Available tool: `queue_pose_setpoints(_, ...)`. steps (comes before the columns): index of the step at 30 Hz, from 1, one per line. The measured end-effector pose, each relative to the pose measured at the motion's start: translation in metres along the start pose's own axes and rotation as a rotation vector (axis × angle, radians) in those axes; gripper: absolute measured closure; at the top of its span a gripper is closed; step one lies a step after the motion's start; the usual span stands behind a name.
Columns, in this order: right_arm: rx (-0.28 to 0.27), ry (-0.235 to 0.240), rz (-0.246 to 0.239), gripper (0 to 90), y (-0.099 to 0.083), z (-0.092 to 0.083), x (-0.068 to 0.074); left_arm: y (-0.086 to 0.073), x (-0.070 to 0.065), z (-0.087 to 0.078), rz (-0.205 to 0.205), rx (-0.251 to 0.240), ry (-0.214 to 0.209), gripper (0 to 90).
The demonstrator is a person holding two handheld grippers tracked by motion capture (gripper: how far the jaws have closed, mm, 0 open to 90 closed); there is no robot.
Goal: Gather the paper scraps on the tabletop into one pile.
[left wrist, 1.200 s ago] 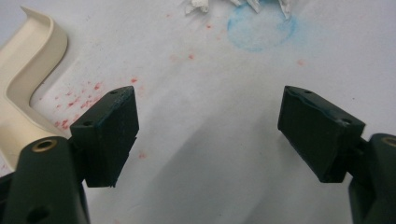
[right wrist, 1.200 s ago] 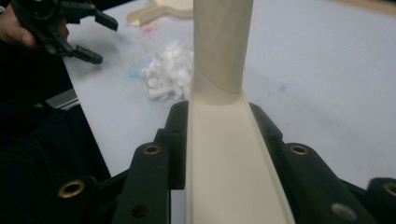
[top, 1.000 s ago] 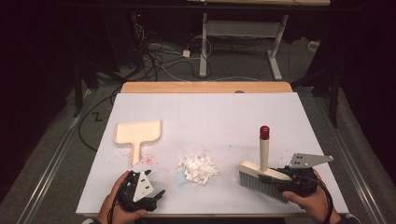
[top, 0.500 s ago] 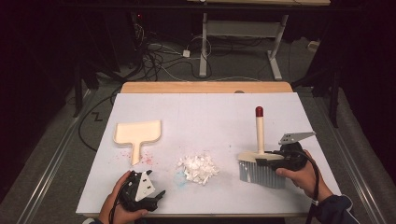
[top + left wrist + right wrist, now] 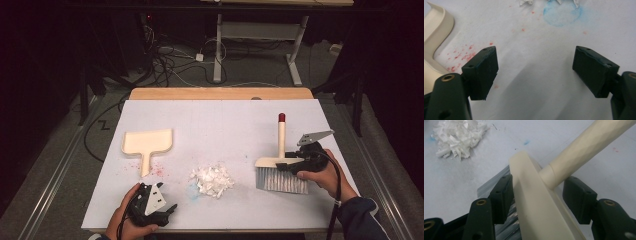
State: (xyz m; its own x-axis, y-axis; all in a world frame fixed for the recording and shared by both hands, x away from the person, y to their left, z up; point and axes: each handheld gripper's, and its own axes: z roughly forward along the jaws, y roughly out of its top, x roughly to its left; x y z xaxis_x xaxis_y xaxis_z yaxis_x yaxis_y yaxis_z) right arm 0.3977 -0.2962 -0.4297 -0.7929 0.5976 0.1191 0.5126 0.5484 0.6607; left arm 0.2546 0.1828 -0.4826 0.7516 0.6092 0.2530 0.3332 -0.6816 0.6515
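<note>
Cream hand brush [image 5: 280, 162] lies near the table's [image 5: 225, 115] right edge, right gripper [image 5: 292, 165] jaws just opening astride its head; left gripper [image 5: 534, 67] spread wide over bare, red-speckled tabletop beside the dustpan [image 5: 147, 142].

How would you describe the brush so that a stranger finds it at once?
Look at the white table, on its right side beside the right gripper. The brush lies there: cream head, grey bristles, cream handle with a red tip. The dustpan lies far left, with no bristles.
</note>
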Motion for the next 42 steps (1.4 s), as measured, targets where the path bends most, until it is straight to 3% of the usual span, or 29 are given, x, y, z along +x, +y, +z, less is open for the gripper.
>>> queue_pose_setpoints(8, 0.1, -0.035, -0.115, 33.1, 0.017, 0.009, -0.006, 0.0, 0.001, 0.001, -0.002, -0.008, -0.002, 19.5)
queue_pose_setpoints(9, 0.119, -0.061, -0.135, 33.1, 0.019, 0.009, -0.006, 0.0, 0.001, 0.001, -0.004, -0.01, -0.003, 19.6)
queue_pose_setpoints(11, 0.142, -0.169, -0.176, 42.4, 0.024, 0.008, -0.004, 0.0, 0.001, 0.001, -0.003, -0.01, -0.003, 19.7)
queue_pose_setpoints(23, -0.02, -0.238, -0.164, 36.4, 0.025, 0.005, 0.011, 0.0, 0.0, -0.002, 0.012, -0.016, 0.005, 19.9)
queue_pose_setpoints(29, -0.135, -0.318, -0.138, 32.7, 0.026, -0.003, 0.021, 0.0, 0.001, -0.005, -0.005, -0.034, 0.01, 19.6)
queue_pose_setpoints(31, -0.171, -0.322, -0.129, 30.8, 0.027, -0.006, 0.024, 0.001, 0.001, -0.006, -0.005, -0.039, 0.012, 19.5)
queue_pose_setpoints(33, -0.214, -0.362, -0.123, 29.4, 0.027, -0.01, 0.028, 0.001, 0.002, -0.007, -0.005, -0.045, 0.016, 19.5)
queue_pose_setpoints(42, -0.309, -0.427, -0.123, 24.6, 0.022, -0.024, 0.048, 0.001, 0.005, -0.01, -0.02, -0.065, 0.036, 19.5)
